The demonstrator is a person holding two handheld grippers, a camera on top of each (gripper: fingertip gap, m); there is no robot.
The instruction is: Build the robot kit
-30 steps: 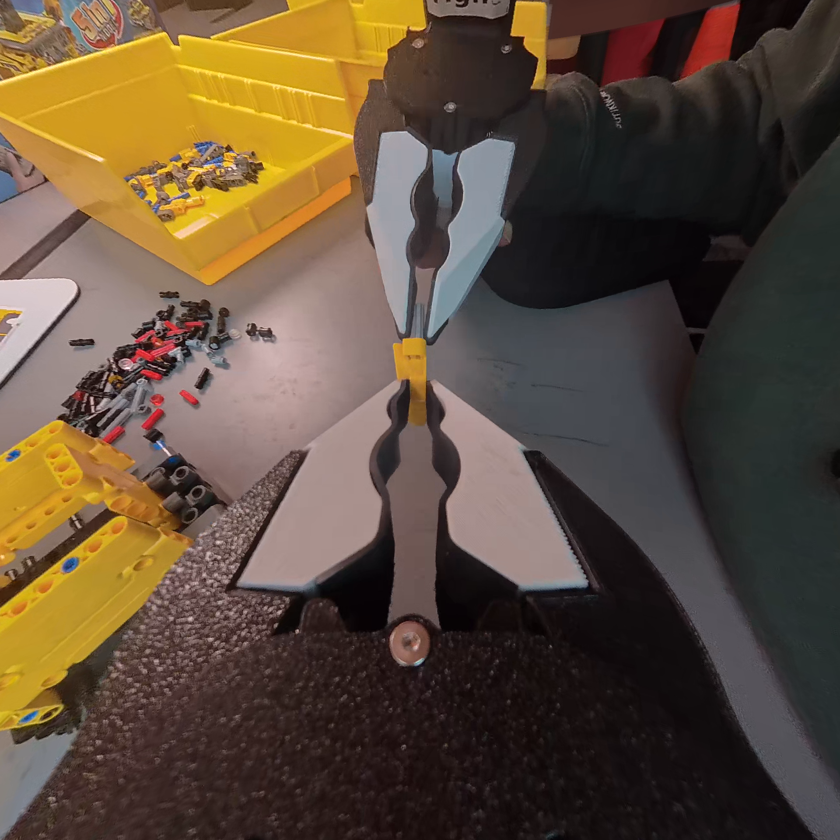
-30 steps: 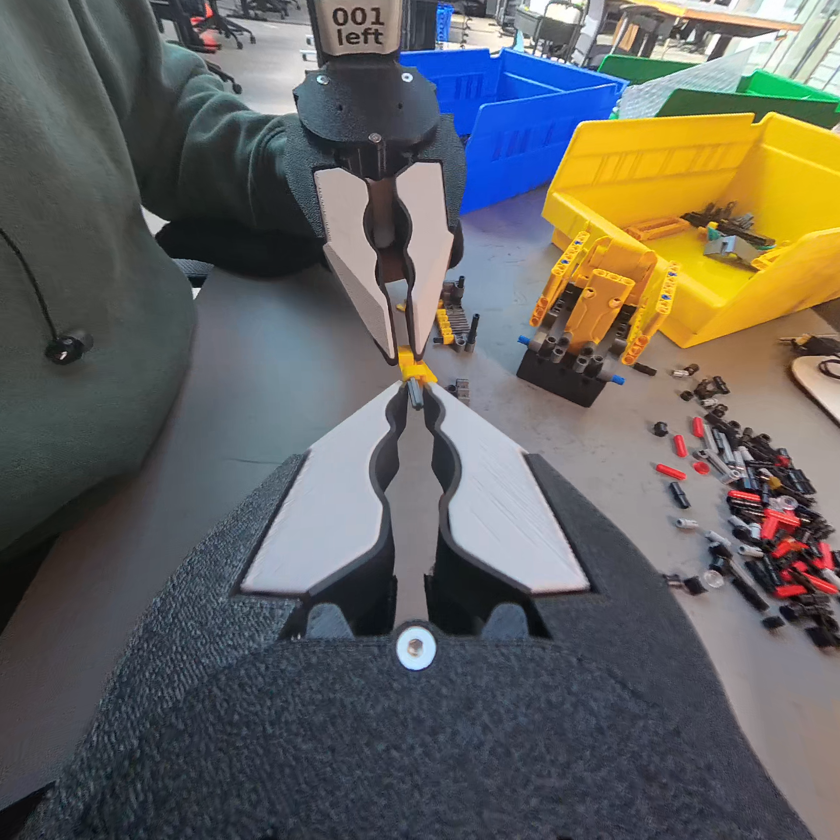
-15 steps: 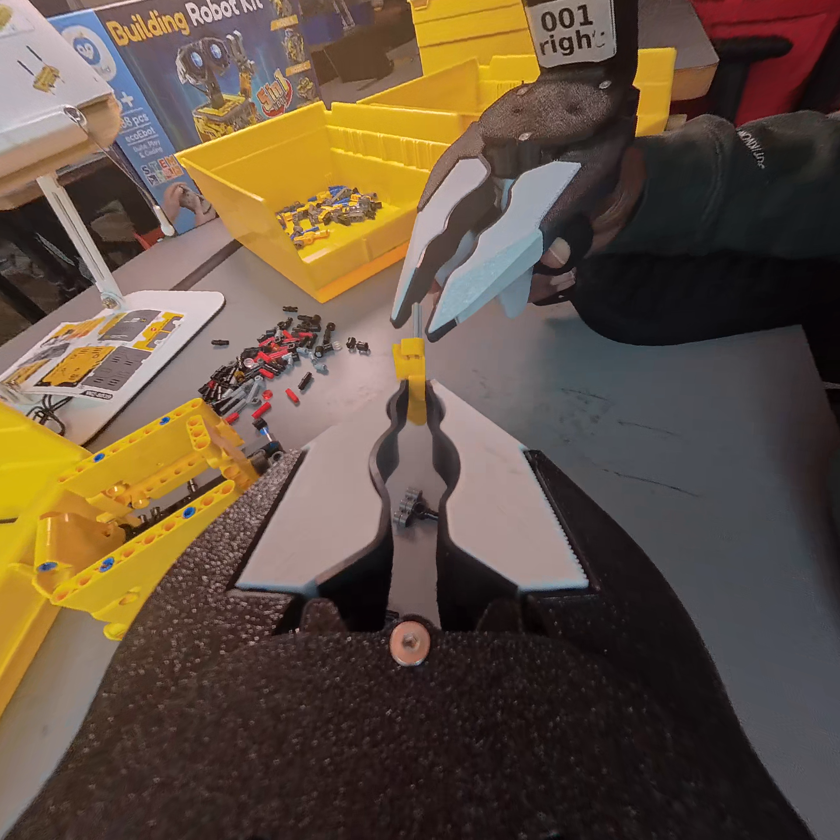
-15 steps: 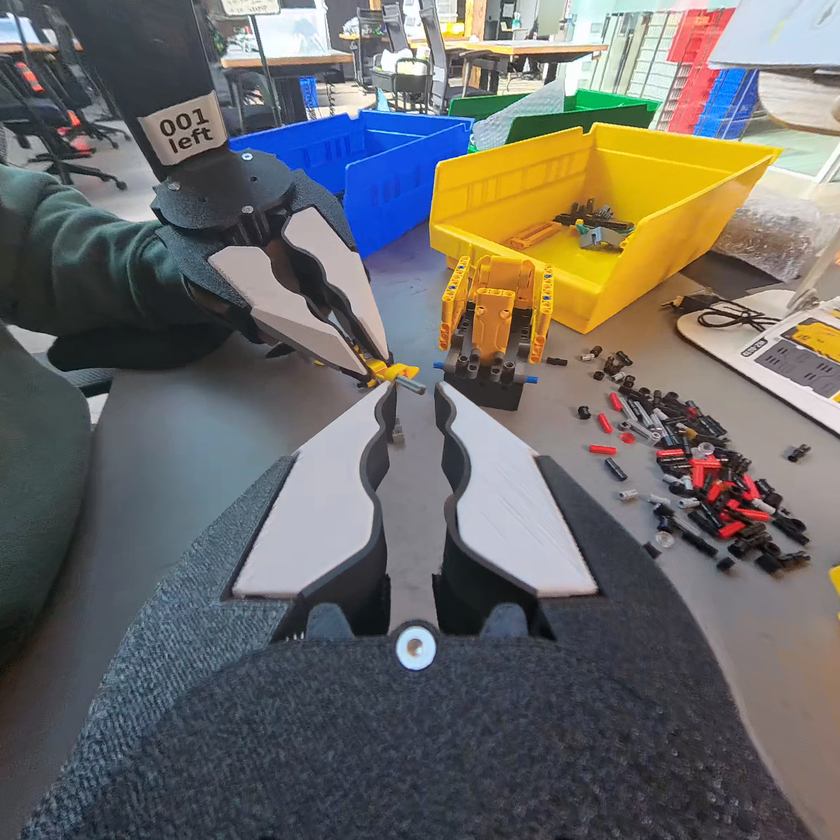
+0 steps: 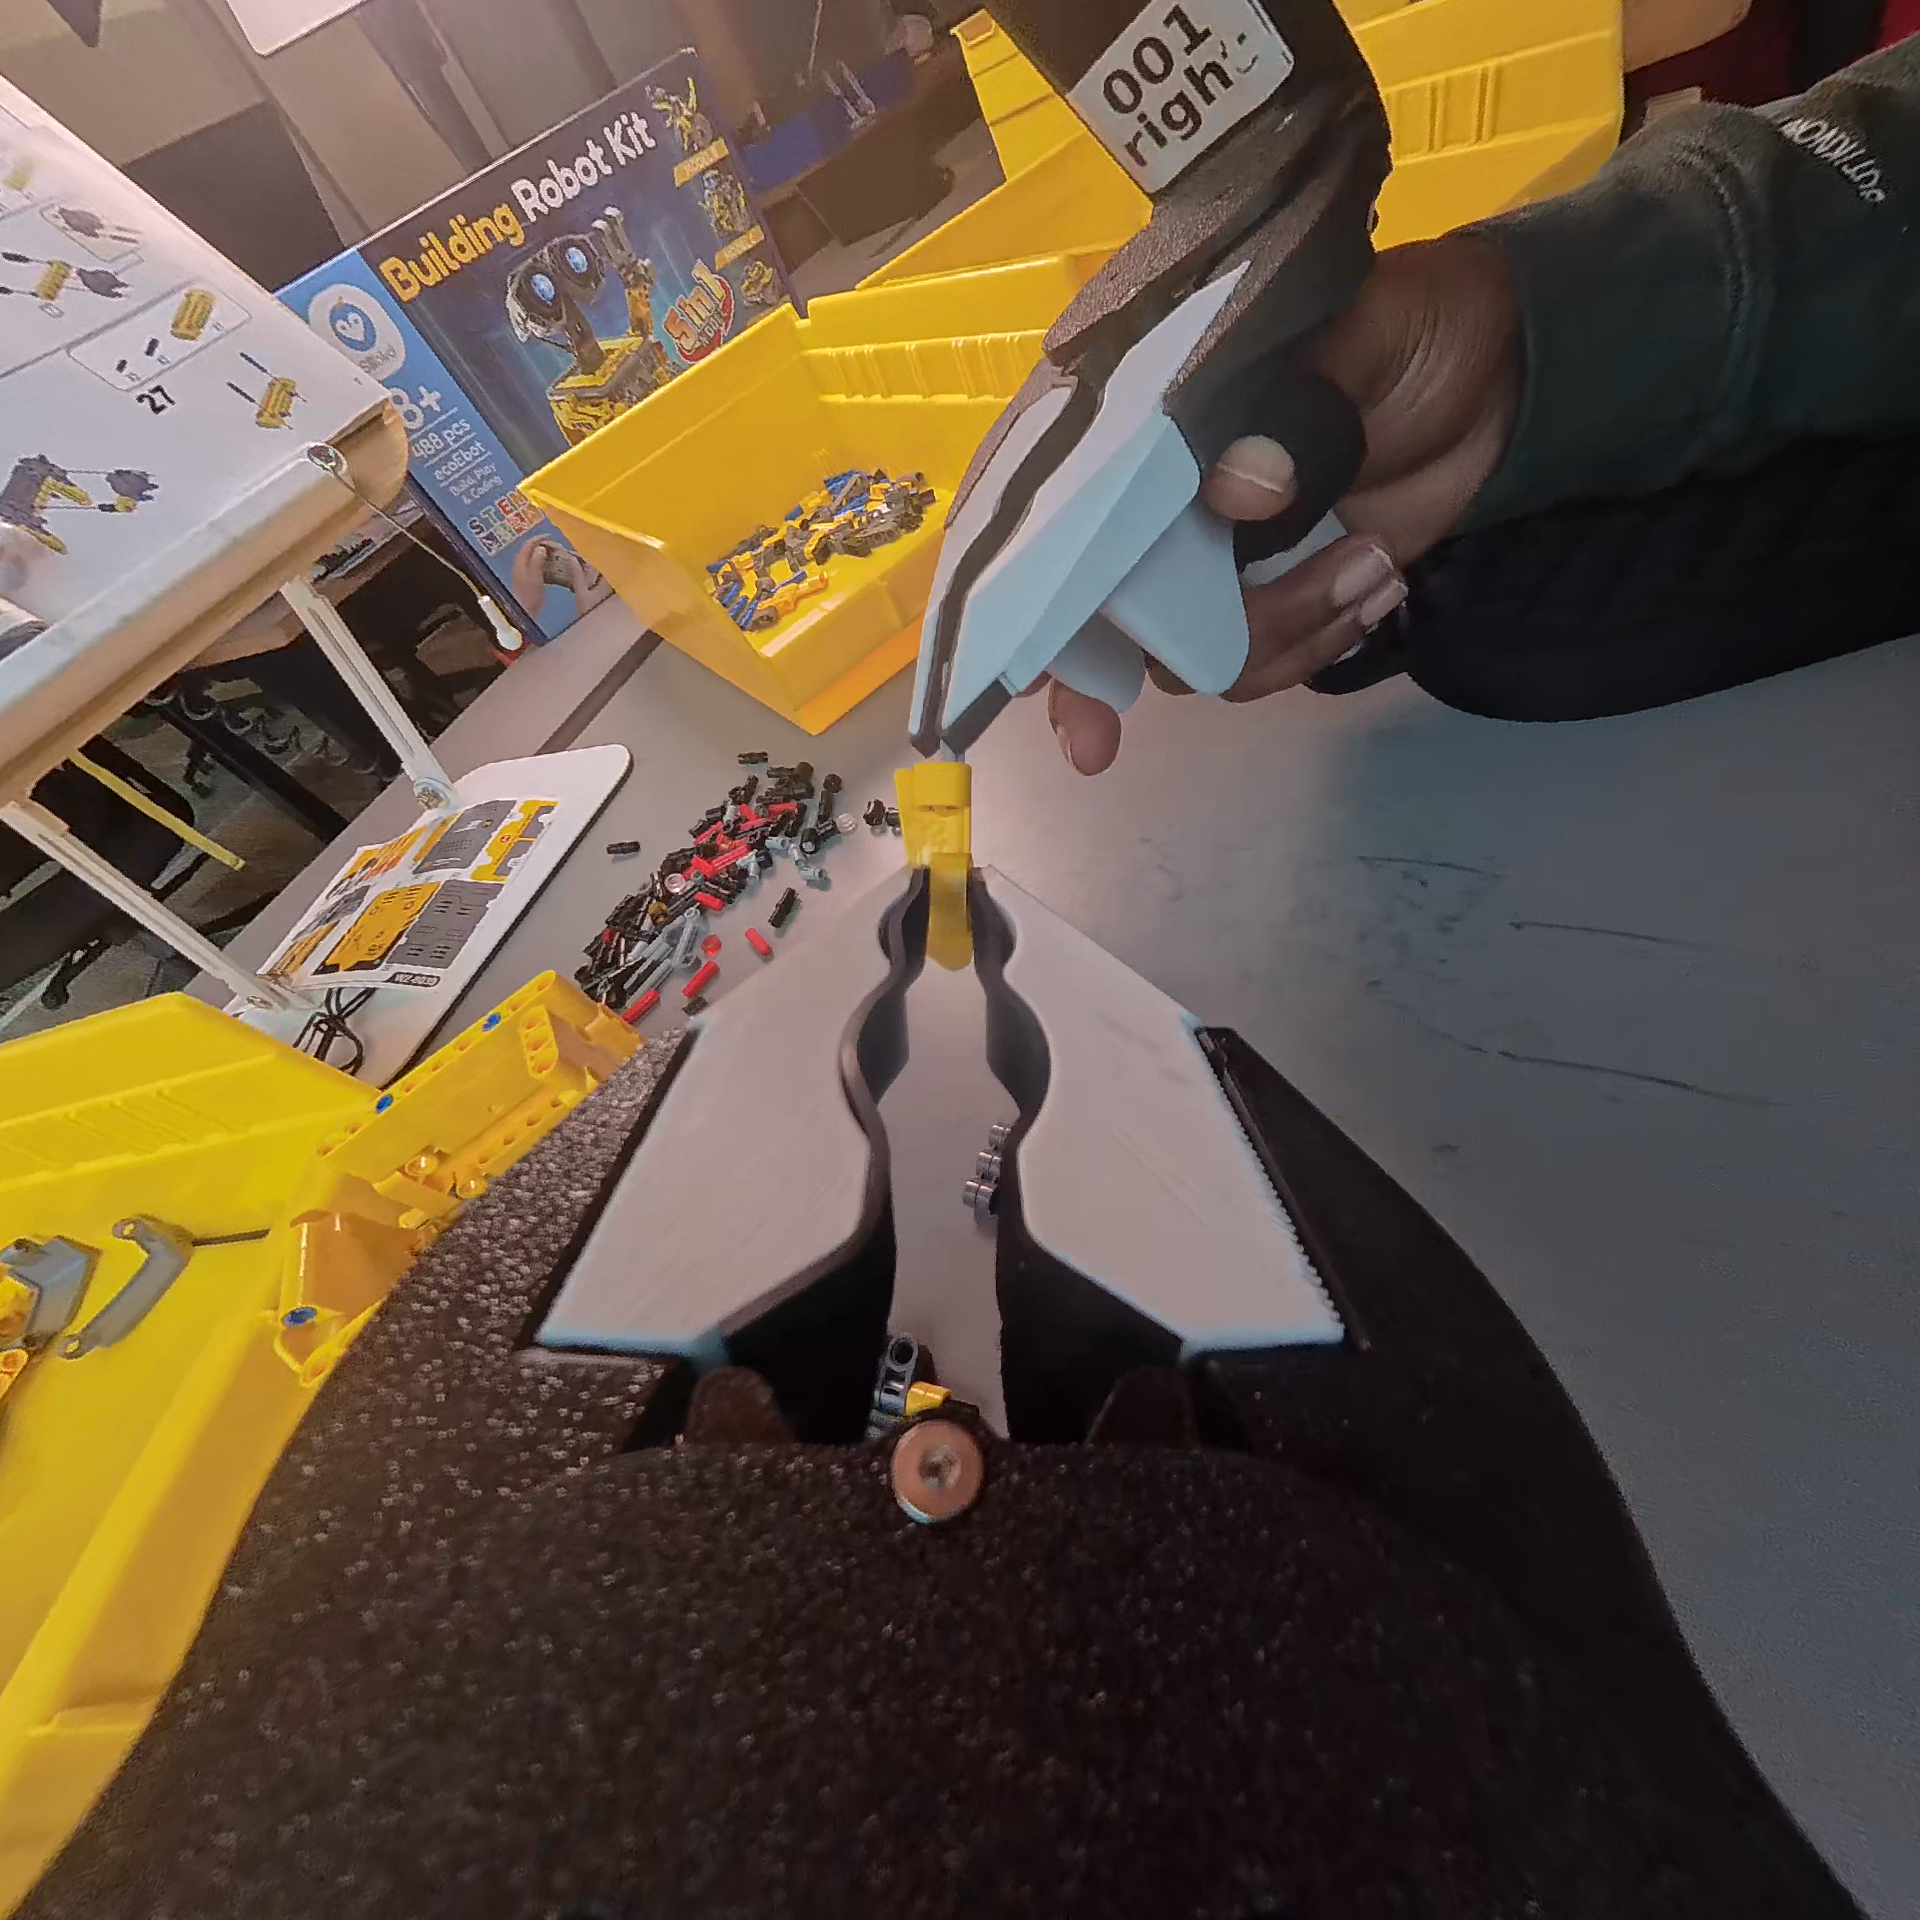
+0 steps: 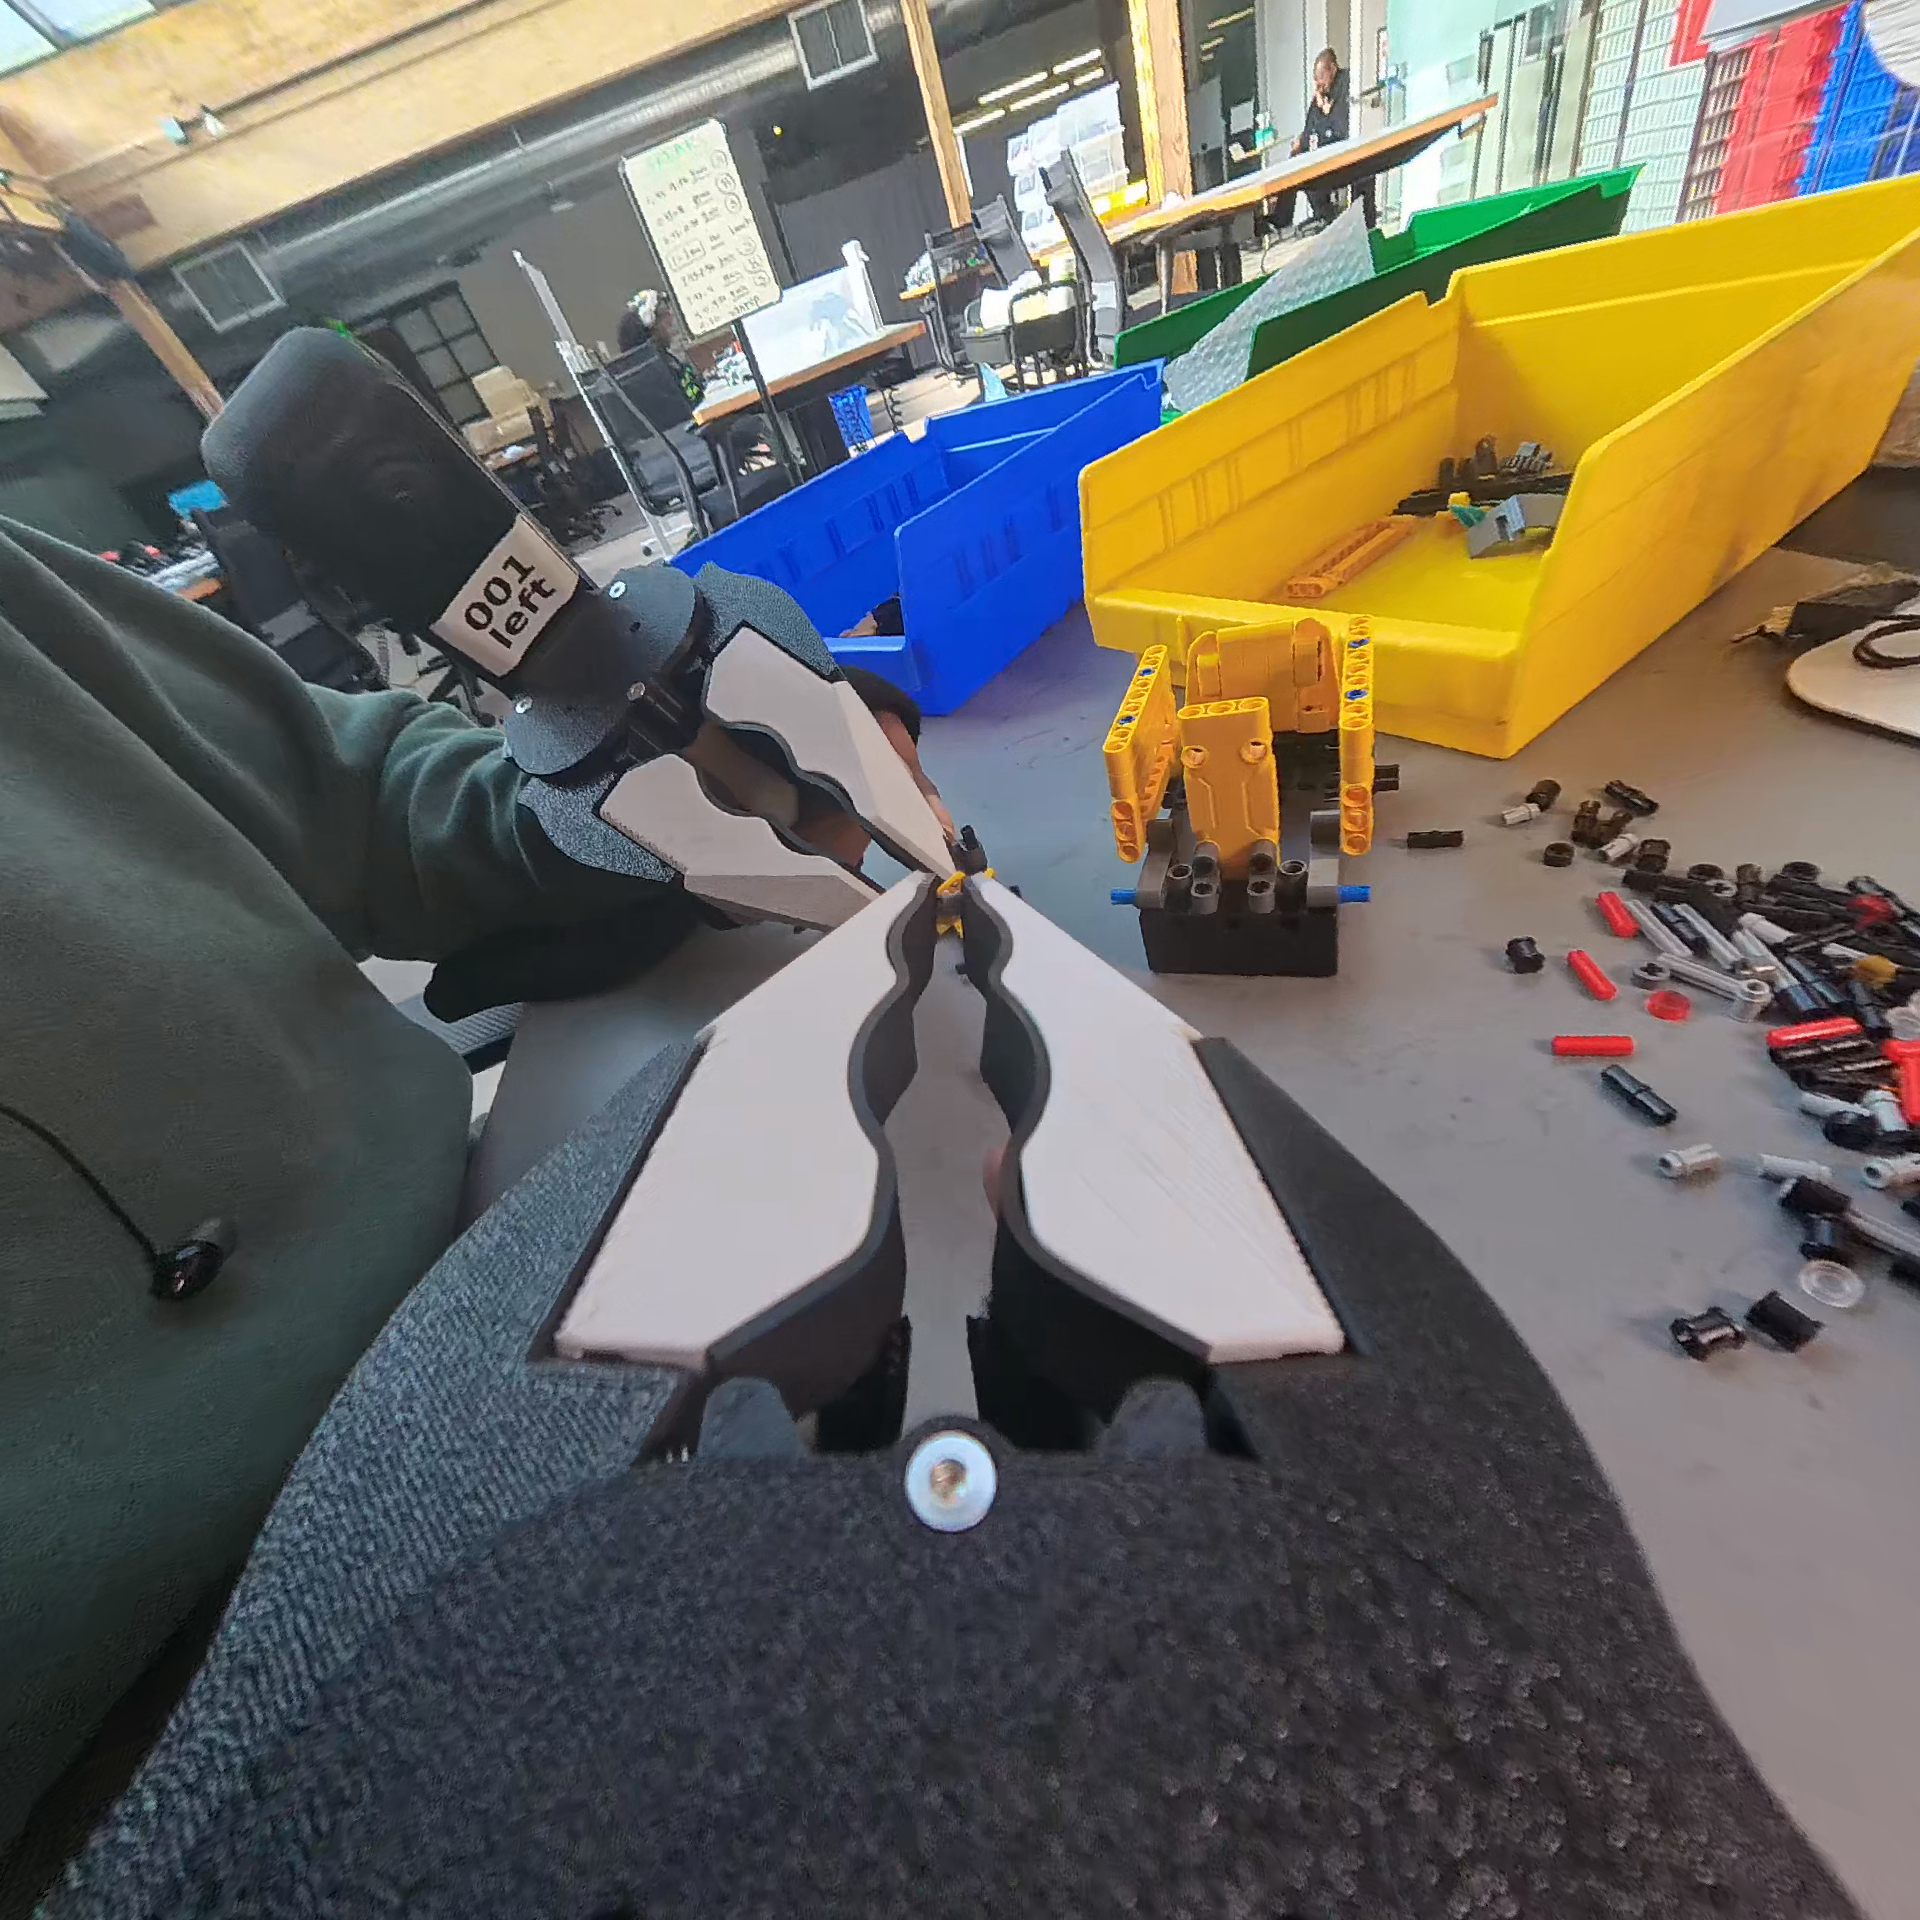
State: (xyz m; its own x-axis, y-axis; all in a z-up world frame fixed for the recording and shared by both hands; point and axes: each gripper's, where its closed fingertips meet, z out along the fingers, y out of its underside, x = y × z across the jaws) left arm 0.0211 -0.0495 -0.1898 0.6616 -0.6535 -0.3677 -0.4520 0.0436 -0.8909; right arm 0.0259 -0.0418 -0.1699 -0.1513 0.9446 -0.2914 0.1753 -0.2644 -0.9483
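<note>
Left hand-held gripper (image 5: 940, 883) clamps a yellow piece (image 5: 938, 852); right hand-held gripper (image 6: 951, 894), nearly closed, pinches a thin pin at its top, above the surface (image 5: 1558, 987).

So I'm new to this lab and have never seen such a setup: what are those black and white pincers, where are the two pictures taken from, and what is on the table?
They are two hand-held grippers, each squeezed by a person's hand; no robot arm is involved. Each carries a camera looking forward along its own two fingers, so each picture shows its own gripper large at the bottom and the other one farther off.

In the left wrist view, the left gripper is shut on a small yellow piece. The right gripper comes from above with its tips at the top of that piece; in the right wrist view its fingers look nearly closed there, but what they pinch is too small to tell.

On the grey table lie a scatter of black, red and grey pins, a half-built yellow and black model, yellow bins and a blue bin.
</note>
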